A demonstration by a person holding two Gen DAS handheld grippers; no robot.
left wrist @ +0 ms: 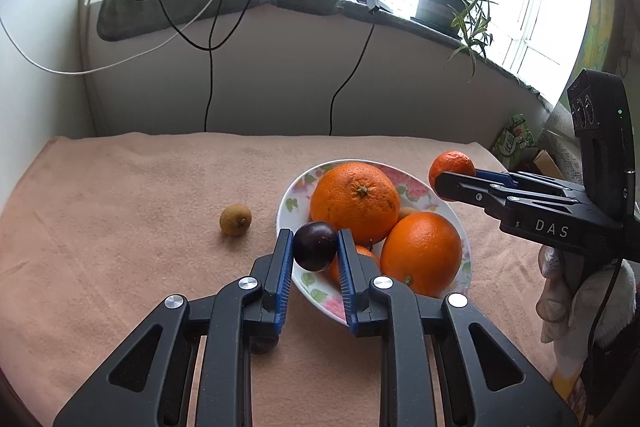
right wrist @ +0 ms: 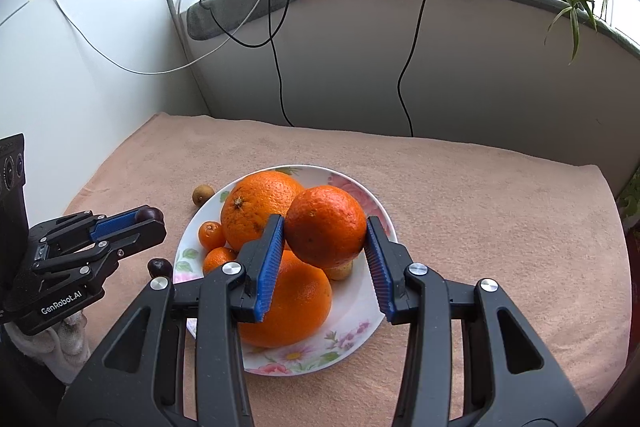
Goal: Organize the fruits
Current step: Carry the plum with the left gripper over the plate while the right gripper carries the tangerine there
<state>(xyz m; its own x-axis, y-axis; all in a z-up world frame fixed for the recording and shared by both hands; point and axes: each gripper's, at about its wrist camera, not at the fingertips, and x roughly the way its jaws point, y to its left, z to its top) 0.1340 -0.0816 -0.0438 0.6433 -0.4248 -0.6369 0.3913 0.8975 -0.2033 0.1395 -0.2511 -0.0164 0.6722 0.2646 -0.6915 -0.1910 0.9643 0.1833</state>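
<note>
My left gripper [left wrist: 314, 238] is shut on a dark purple plum [left wrist: 315, 247], held just above the near left rim of a floral plate [left wrist: 289, 203]. My right gripper [right wrist: 325, 223] is shut on a tangerine [right wrist: 326, 227] and holds it in the air over the plate [right wrist: 360, 311]. The plate carries two big oranges [right wrist: 258, 207] [right wrist: 290, 307], two tiny orange fruits [right wrist: 212, 234] and a small brown fruit [right wrist: 341, 270]. A second plum [right wrist: 160, 267] lies on the cloth beside the plate's left rim. A brown round fruit [left wrist: 235, 220] lies on the cloth further left.
A pink towel [left wrist: 120, 207] covers the table, which meets a white wall at the back and left. Cables [left wrist: 209, 87] hang down from the windowsill. A potted plant [left wrist: 444, 3] stands on the sill. A gloved hand [left wrist: 560, 287] holds the right gripper's handle.
</note>
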